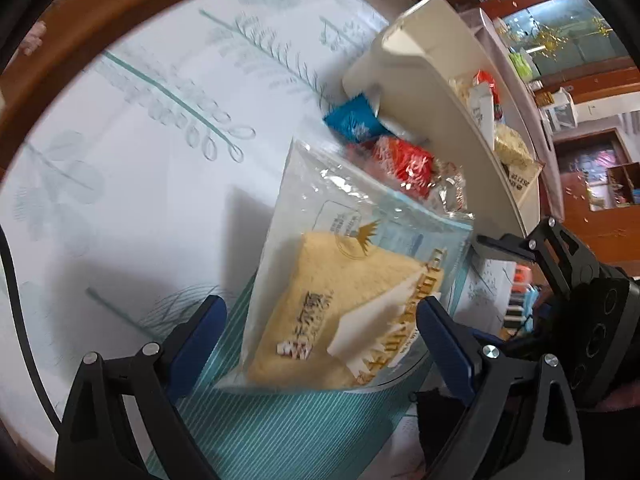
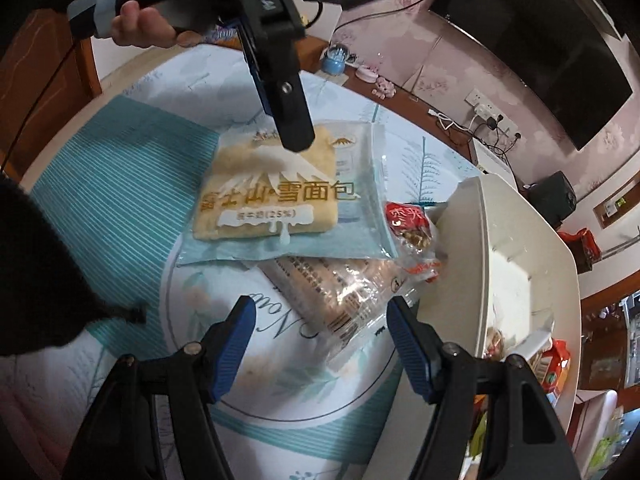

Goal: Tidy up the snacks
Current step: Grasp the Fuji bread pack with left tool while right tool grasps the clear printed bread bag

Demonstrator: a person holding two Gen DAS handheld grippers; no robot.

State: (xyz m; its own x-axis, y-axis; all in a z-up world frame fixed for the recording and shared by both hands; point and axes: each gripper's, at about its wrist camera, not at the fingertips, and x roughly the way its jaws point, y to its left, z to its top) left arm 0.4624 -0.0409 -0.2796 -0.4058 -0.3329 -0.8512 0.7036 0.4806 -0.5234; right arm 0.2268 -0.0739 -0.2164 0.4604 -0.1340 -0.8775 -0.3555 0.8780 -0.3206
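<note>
A bread packet [image 1: 340, 300], yellow loaf in clear and pale blue wrap, lies flat on the tablecloth. My left gripper [image 1: 326, 332] hangs over it, open, with a blue pad on either side of the packet and neither pressing. In the right wrist view the same bread packet [image 2: 272, 200] lies under the left gripper [image 2: 296, 136], seen edge on. My right gripper [image 2: 322, 344] is open above a clear packet of brown snacks [image 2: 340, 300], which lies partly under the bread. A red packet [image 2: 408, 224] rests against a white organizer box [image 2: 492, 216].
The white organizer box [image 1: 420, 60] holds several snacks in its compartments. A blue packet [image 1: 352, 120] and a red packet [image 1: 404, 160] lie at its foot. The round table has a leaf-patterned cloth [image 1: 160, 120] and a wooden rim [image 1: 80, 20]. A person's hand [image 2: 140, 28] holds the left gripper.
</note>
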